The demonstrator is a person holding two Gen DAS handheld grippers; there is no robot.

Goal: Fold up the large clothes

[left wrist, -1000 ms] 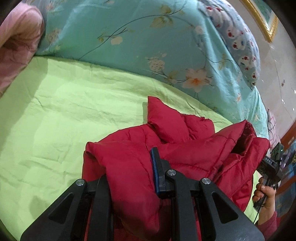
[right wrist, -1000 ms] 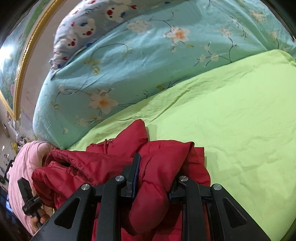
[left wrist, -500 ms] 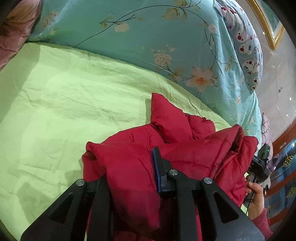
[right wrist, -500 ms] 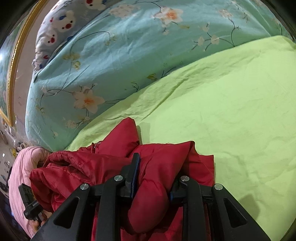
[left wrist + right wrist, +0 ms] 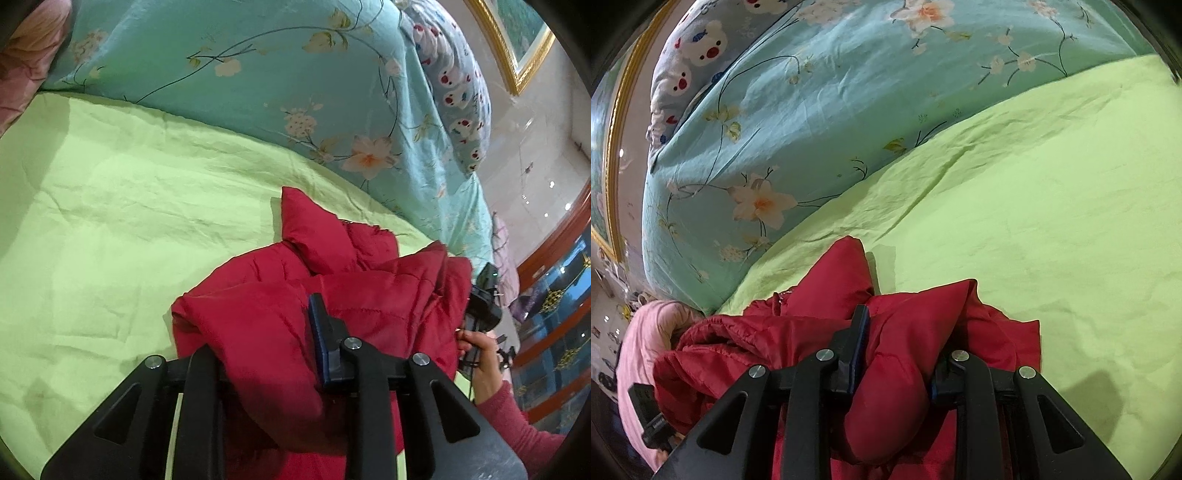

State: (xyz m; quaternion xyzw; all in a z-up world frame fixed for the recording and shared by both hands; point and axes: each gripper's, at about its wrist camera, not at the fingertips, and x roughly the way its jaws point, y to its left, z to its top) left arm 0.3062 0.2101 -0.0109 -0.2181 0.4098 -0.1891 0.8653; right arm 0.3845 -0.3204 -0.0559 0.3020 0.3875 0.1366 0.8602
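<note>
Between both pairs of jaws, a red padded jacket (image 5: 332, 295) is held bunched, with its far part resting on the green sheet (image 5: 129, 221) of the bed. Its long axis is seen to run from one gripper to the other, across each wrist view, so neither hand is nearer the garment; both are already on it. One puffed corner or sleeve end (image 5: 842, 273) points away from the jaws toward the floral quilt (image 5: 849, 92).

The left gripper (image 5: 266, 343) is closed down on a thick fold of jacket; the jaws are kept partly apart only by the padding pinched between them. The right gripper (image 5: 897, 354) is likewise clamped on a rounded roll of the same jacket, which bulges out between its fingers. The right hand (image 5: 480, 350) and its device are visible past the jacket's edge in the left view.

Beyond the garment, open sheet extends forward and to the side; this is judged to be where the jacket could be laid flat. A bear-print pillow (image 5: 690, 55) lies behind the quilt.
</note>
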